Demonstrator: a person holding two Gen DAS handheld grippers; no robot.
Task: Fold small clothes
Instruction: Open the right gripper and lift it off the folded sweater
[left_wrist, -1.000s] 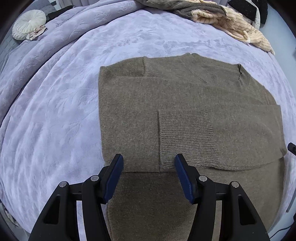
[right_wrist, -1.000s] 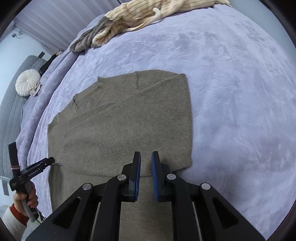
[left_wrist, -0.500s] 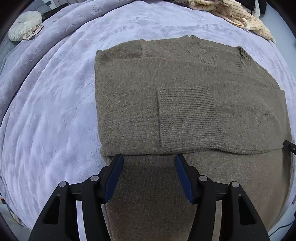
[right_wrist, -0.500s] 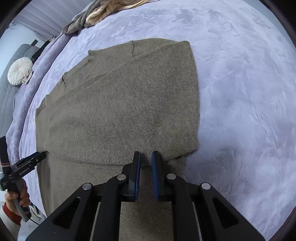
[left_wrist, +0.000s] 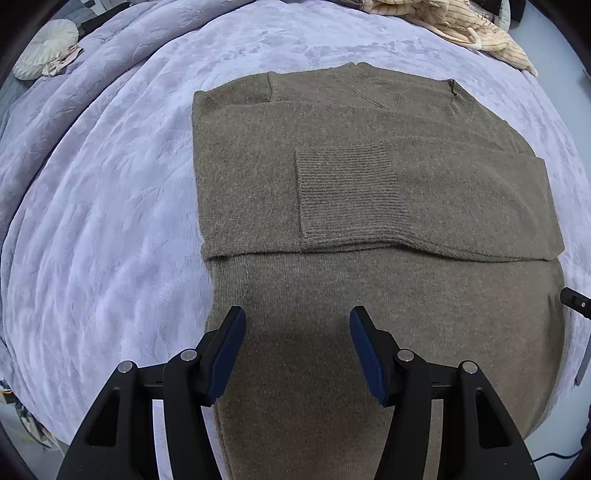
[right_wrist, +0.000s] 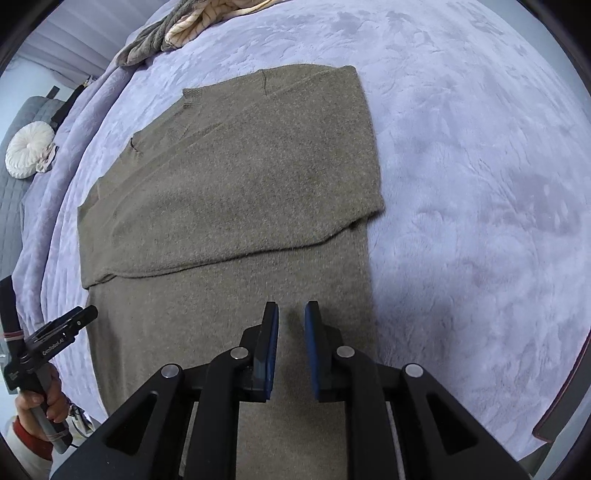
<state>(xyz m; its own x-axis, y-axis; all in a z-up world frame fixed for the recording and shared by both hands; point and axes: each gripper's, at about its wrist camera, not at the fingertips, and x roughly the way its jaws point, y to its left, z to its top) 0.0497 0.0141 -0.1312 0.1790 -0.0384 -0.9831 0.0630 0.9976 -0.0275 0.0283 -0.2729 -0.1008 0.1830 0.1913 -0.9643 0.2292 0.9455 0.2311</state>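
Sweater (left_wrist: 369, 206): flat on bed (left_wrist: 110, 221), sleeves folded across. Both claws drawn back toward hem since a second ago. Left claw (left_wrist: 297, 328) released; right claw (right_wrist: 291, 317) opening, empty. Hem fold next.

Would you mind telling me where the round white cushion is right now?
The round white cushion sits at the far upper left in both wrist views, on the grey quilt beside the lilac blanket, well left of the brown sweater.

Even, soft daylight, both views sharp; fisheye bends the lavender plush bedspread (left_wrist: 110, 221) into a dome with black corners, and faint shadow pools on the olive-brown knitted sweater (right_wrist: 236, 177)
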